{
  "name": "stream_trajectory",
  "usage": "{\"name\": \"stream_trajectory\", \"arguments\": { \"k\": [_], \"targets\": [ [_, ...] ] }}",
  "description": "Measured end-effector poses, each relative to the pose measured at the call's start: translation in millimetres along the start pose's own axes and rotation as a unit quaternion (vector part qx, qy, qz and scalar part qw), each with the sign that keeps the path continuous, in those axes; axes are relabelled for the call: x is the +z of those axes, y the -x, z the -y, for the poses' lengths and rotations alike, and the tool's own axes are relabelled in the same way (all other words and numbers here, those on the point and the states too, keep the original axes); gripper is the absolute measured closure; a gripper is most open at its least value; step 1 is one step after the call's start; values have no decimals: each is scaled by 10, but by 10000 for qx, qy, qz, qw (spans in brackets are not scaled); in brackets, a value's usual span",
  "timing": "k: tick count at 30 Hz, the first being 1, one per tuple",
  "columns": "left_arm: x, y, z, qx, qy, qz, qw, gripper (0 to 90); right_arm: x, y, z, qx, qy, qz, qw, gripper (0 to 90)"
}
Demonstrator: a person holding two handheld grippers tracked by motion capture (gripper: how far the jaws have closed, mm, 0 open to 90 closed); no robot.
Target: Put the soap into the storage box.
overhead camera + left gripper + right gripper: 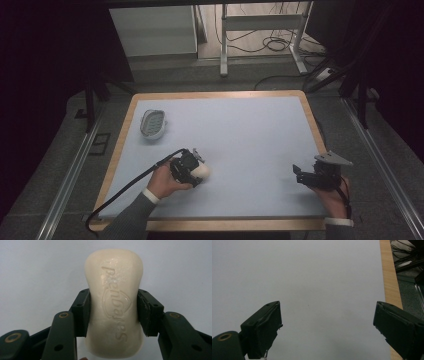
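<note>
A cream bar of soap (114, 305) with embossed lettering sits between the jaws of my left gripper (113, 312), which is shut on its two long sides. From above, the soap (202, 171) shows as a pale oval at the tip of the left gripper (195, 172), low over the front left of the table. A white soap dish (152, 123) with a ribbed inside lies at the back left of the table. My right gripper (298, 173) is at the front right, open, and its jaws (327, 330) hold nothing over bare table.
The table (240, 130) has a pale blue-grey top with a wooden rim (390, 277). Beyond its far edge stand a white cabinet (155, 30) and desk legs with loose cables (272, 42) on the floor.
</note>
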State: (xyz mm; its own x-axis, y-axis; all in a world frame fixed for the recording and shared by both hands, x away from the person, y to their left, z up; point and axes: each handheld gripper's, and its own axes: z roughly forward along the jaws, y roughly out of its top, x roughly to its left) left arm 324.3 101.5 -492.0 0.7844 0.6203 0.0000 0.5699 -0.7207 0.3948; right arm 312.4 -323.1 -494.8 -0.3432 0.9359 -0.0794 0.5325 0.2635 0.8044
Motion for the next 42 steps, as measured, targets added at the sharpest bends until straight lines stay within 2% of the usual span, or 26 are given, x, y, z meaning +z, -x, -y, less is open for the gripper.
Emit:
{"name": "stream_trajectory", "arguments": {
  "k": [9,10,13,14,26,42],
  "targets": [
    [-127,-84,9,-212,307,40,9993,496,-2,3,3,0,1,10,10000,80],
    [-142,-99,9,-173,275,37,9995,496,-3,5,3,-4,1,2,10000,79],
    [-168,-115,11,-251,367,56,9990,496,-2,8,4,1,-4,7,10000,79],
    [-184,-130,10,-206,321,37,9993,496,-2,8,5,2,-4,7,10000,80],
    [-312,-245,24,-364,520,31,9980,496,-4,11,6,-7,26,-15,10000,79],
    [-404,-383,34,-503,670,-89,9964,496,-1,23,13,11,2,16,10000,80]
  ]
}}
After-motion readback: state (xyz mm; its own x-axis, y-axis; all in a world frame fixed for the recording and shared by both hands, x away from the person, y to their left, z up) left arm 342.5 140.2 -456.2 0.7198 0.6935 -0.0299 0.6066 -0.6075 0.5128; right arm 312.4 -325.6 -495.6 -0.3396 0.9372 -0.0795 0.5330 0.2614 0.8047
